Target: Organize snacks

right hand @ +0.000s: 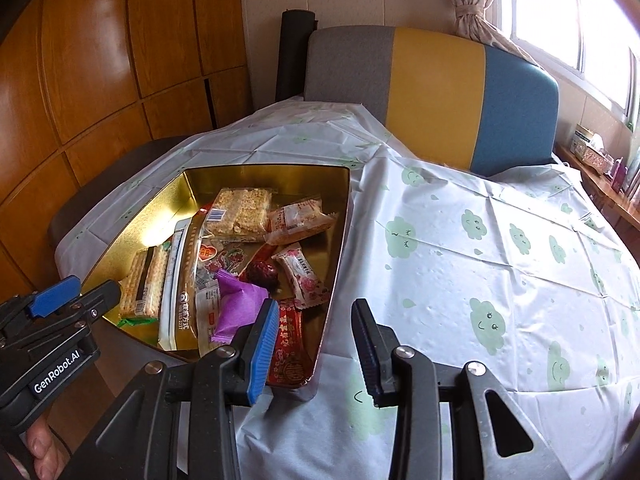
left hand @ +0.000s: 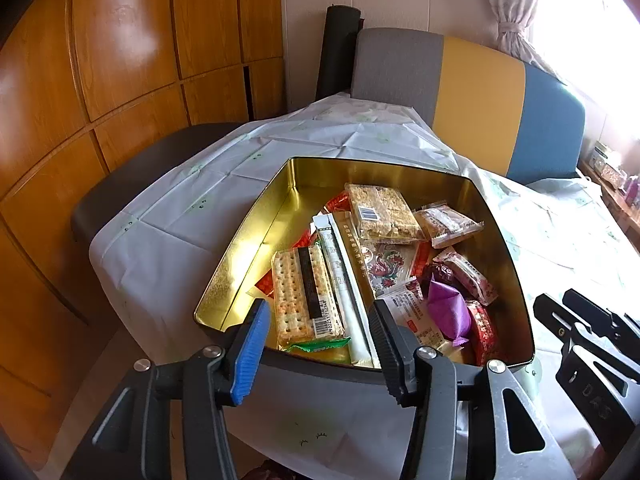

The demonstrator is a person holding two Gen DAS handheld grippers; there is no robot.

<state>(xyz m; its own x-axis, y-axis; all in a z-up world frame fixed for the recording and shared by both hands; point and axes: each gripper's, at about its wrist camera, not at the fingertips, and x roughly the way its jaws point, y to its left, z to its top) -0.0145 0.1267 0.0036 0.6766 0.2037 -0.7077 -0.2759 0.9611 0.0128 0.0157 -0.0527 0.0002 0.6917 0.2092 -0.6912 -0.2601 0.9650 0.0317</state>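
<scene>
The tin (right hand: 338,216) is gold inside. In it, the cracker pack (left hand: 306,294) is pale with a black stripe, and the candy (right hand: 240,300) beside it is purple. Near the tin's right wall lies a red wrapper (right hand: 289,346) with gold signs, perhaps letters. Under the tin, the tablecloth (right hand: 480,260) is white with green clouds. Behind the tin, the chair back (right hand: 432,92) is grey, yellow and blue.

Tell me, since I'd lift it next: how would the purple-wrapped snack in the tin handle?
The purple-wrapped snack looks light, and its loose, crinkled wrapper would probably give and slip under a pinch. It rests on other packets in the gold tin, so pushing it may shift those too.
</scene>
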